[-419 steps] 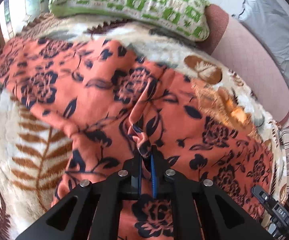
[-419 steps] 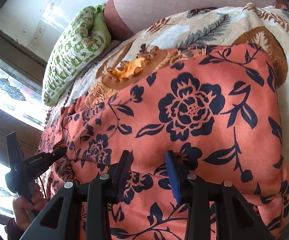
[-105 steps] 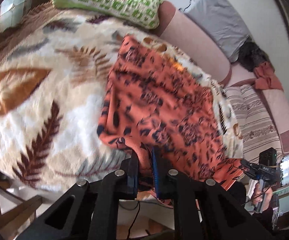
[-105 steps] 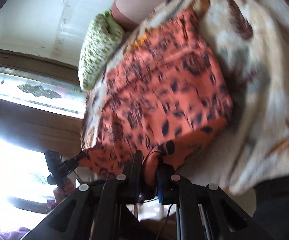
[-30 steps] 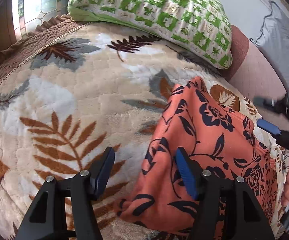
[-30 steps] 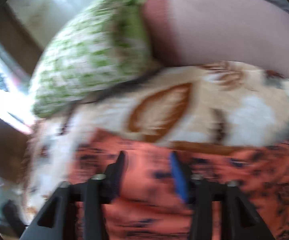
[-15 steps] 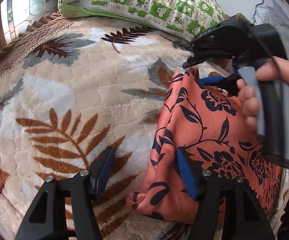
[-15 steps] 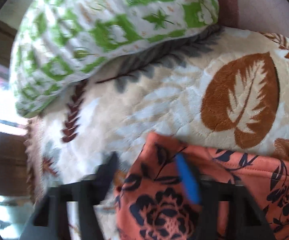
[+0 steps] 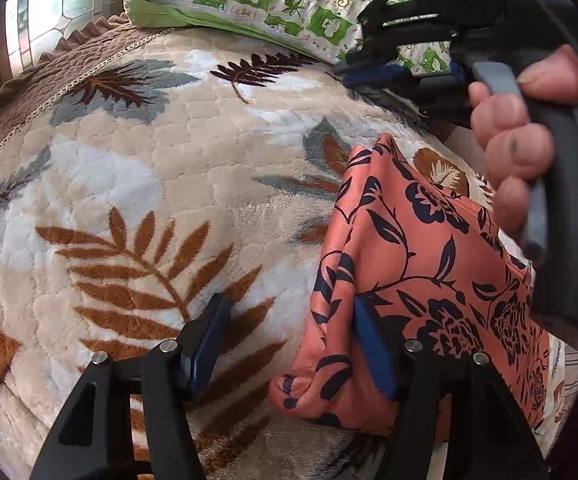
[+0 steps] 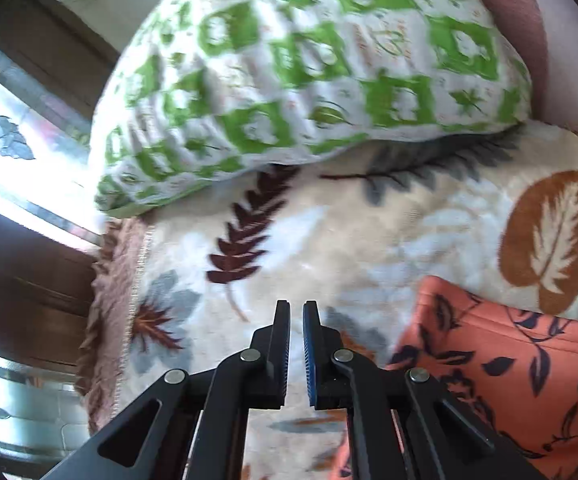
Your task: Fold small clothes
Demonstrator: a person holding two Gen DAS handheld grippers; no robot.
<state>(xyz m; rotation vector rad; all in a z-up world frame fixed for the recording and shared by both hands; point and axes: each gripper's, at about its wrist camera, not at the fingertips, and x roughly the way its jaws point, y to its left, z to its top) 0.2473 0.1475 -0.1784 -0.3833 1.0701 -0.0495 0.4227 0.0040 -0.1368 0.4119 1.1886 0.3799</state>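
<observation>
The orange garment with dark blue flowers [image 9: 421, 264] lies folded on the leaf-patterned blanket [image 9: 149, 184]. My left gripper [image 9: 289, 340] is open at the fold's near left corner. Its right pad [image 9: 371, 354] rests against the cloth and its left pad [image 9: 207, 340] is over bare blanket. A hand [image 9: 513, 140] holds my right gripper [image 9: 353, 76] above the blanket, beyond the garment's far corner. In the right wrist view the right gripper [image 10: 296, 320] is shut with nothing between its pads, and the garment [image 10: 509, 384] lies to its lower right.
A green-and-white checked pillow [image 10: 309, 52] lies at the far end of the blanket, just beyond the right gripper. A brown quilted border [image 9: 41, 92] edges the blanket on the left, with a window [image 10: 5, 168] behind it. A pink cushion [image 10: 529, 8] sits behind the pillow.
The right gripper slid left off the garment's far corner toward the pillow, and its jaws closed empty. The left gripper kept its place and stayed open.
</observation>
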